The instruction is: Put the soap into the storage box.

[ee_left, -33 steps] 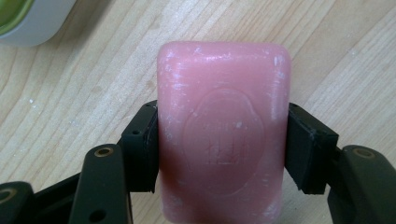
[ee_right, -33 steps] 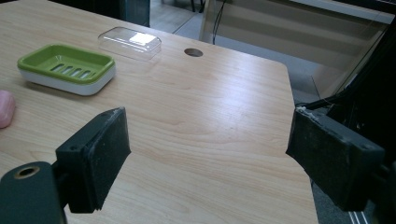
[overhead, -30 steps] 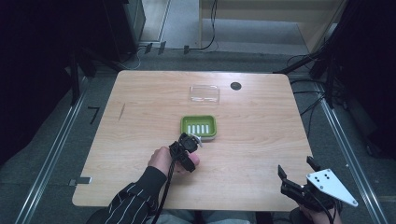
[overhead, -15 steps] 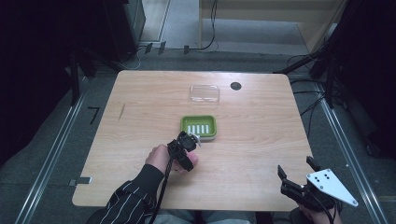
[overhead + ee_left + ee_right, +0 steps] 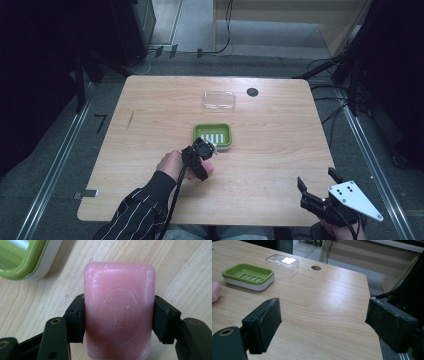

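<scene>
A pink bar of soap [image 5: 120, 305] is clamped at its two long sides, with my left gripper [image 5: 118, 317] shut on it just above the wooden table. In the high view the left gripper [image 5: 202, 150] hovers at the near left corner of the green soap dish [image 5: 212, 135], whose corner [image 5: 22, 262] shows beside the soap. The dish is empty. My right gripper [image 5: 316, 179] stands open at the table's near right edge, its jaws wide apart [image 5: 323, 320] with nothing between them. The soap's end [image 5: 215, 291] peeks in at the left of the right gripper view, short of the dish [image 5: 248, 276].
A clear plastic lid [image 5: 219, 100] lies behind the dish, near the far edge. A round cable hole [image 5: 252, 92] sits to its right. The person's striped sleeve [image 5: 135, 212] comes in from the near edge at the left.
The left gripper with the soap has shifted very slightly toward the dish. The right gripper has stayed where it was.
</scene>
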